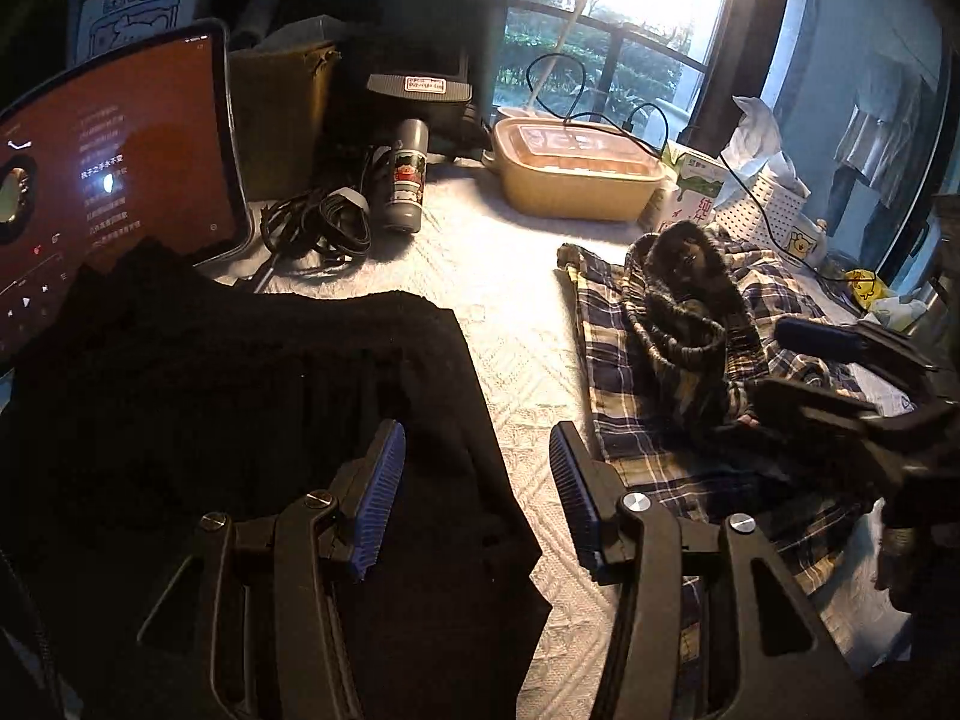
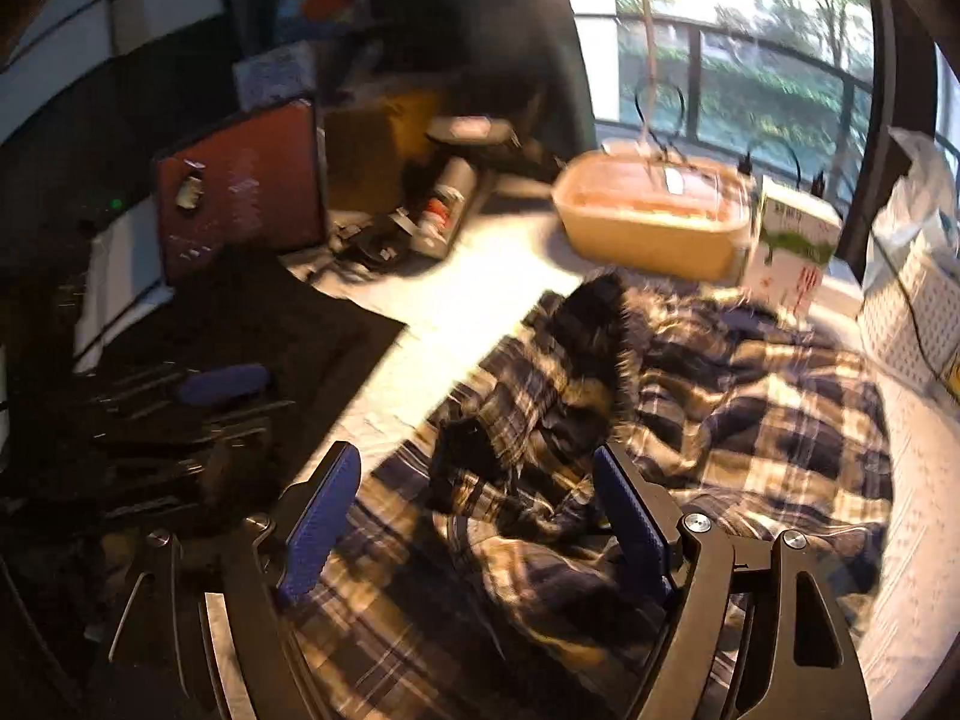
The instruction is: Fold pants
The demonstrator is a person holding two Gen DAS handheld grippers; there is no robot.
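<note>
Risking a bunched, crooked fold on the plaid pants.
Lying rumpled on the white table cover (image 1: 516, 312), right of the black cloth (image 1: 240, 408): plaid pants (image 2: 750, 408). Hovering wide and empty over their near edge: right gripper (image 2: 480, 516). Hanging half-open, gripping nothing, above the black cloth's edge: left gripper (image 1: 477, 498). Likely pinching several loose layers at once, or snagging the dark scarf (image 1: 684, 300) heaped on top and dragging it along.

Tablet (image 1: 114, 180), flask (image 1: 408, 177), lidded container (image 1: 576, 174).

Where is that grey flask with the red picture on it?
In the left wrist view the grey flask lies at the table's far side, between the coiled black cable and the beige lidded box.
</note>
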